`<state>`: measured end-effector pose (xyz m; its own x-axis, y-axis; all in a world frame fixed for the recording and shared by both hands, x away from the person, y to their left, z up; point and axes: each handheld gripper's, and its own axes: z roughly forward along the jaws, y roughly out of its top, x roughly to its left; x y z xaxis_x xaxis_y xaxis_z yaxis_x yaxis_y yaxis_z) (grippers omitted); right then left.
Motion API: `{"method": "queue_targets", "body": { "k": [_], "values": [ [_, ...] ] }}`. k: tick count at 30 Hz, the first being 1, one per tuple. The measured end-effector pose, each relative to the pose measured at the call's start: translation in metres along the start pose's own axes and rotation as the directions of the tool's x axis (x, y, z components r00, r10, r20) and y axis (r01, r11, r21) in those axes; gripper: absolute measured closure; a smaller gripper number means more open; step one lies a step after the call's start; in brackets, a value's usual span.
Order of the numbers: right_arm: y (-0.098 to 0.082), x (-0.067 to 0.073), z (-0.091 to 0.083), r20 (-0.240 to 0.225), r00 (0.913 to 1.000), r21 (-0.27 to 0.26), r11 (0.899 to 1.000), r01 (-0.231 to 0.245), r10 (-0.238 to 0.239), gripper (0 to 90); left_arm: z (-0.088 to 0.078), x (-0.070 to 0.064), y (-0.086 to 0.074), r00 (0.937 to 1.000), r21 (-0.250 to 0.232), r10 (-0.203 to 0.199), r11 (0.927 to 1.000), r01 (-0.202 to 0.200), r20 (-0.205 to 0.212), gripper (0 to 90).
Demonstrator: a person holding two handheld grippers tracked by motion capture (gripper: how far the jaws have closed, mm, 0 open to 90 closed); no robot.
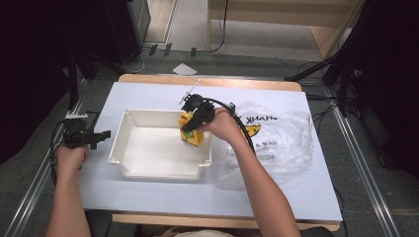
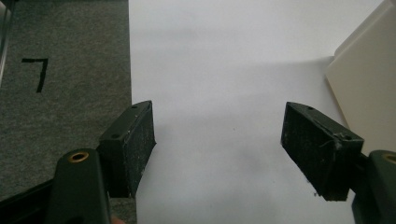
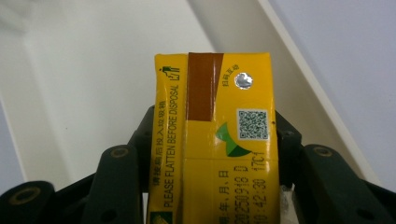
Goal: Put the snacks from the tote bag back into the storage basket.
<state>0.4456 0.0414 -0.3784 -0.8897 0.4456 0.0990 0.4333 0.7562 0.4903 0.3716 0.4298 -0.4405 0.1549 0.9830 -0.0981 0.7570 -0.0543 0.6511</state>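
Yellow and shiny, the drink carton (image 3: 217, 140) sits squeezed between the two black jaws of the right gripper (image 1: 193, 123). The jaws press on both of its sides, so the right gripper is grasping the carton tight. In the right gripper view the carton sticks out past the jaw tips, with a brown stripe, a small silver dot and a square code on its face.

From the high view, the right gripper points down and holds the carton (image 1: 191, 129) over the right end of the white plastic tub (image 1: 129, 143). The bottom of the tub lies just under the carton. I cannot tell if the carton touches the tub yet. The tub wall (image 3: 233, 28) runs just past the carton's far end.

Behind the right hand (image 1: 225, 124), on its far side from the tub, lies a clear plastic bag (image 1: 284, 138) with dark letters on it. A bit of yellow shows inside the bag, close to the hand.

The left gripper (image 1: 89, 137) is well away from the carton, near the left edge of the white table cover (image 1: 296, 192). Its jaws are spread wide with nothing between them. Below them is the table cover (image 2: 219, 70). A corner of the tub (image 2: 369, 88) is off to the right of the jaws, and grey carpet (image 2: 65, 70) is to their left
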Motion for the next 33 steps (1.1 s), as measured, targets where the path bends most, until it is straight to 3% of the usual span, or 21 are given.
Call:
{"method": "queue_targets", "body": {
  "k": [8, 14, 18, 22, 27, 33],
  "values": [
    [-0.0011, -0.0027, 0.0062, 0.021, 0.9998, 0.015, 1.000, -0.005, 0.005, 52.4, -0.0004, 0.0003, 0.0003, 1.0000, -0.003, 0.004, 1.0000, -0.004, -0.002, 27.3],
    [-0.0014, -0.0045, 0.0072, 0.023, 0.9997, -0.002, 1.000, -0.010, 0.010, 52.3, -0.0001, -0.0002, 0.0003, 1.0000, -0.001, 0.005, 1.0000, -0.005, -0.005, 27.3],
    [-0.0013, -0.0045, 0.0083, 0.055, 0.9984, -0.003, 1.000, -0.012, 0.012, 51.7, -0.0002, -0.0004, 0.0003, 1.0000, 0.000, 0.003, 1.0000, -0.003, -0.003, 27.2],
    [-0.0027, -0.0040, 0.0078, 0.050, 0.9987, 0.021, 1.000, -0.013, 0.012, 51.1, 0.0005, -0.0009, 0.0003, 1.0000, 0.002, 0.005, 1.0000, -0.005, 0.002, 27.1],
    [-0.0045, -0.0045, 0.0048, 0.033, 0.9990, 0.006, 0.999, -0.031, 0.031, 49.8, 0.0009, -0.0018, 0.0004, 1.0000, 0.003, 0.004, 1.0000, -0.004, 0.000, 27.0],
    [-0.0054, -0.0016, -0.0012, 0.036, 0.9991, -0.005, 1.000, -0.023, 0.023, 48.0, 0.0007, -0.0017, 0.0003, 0.9999, 0.006, 0.003, 1.0000, -0.003, 0.011, 26.9]
  ]
}}
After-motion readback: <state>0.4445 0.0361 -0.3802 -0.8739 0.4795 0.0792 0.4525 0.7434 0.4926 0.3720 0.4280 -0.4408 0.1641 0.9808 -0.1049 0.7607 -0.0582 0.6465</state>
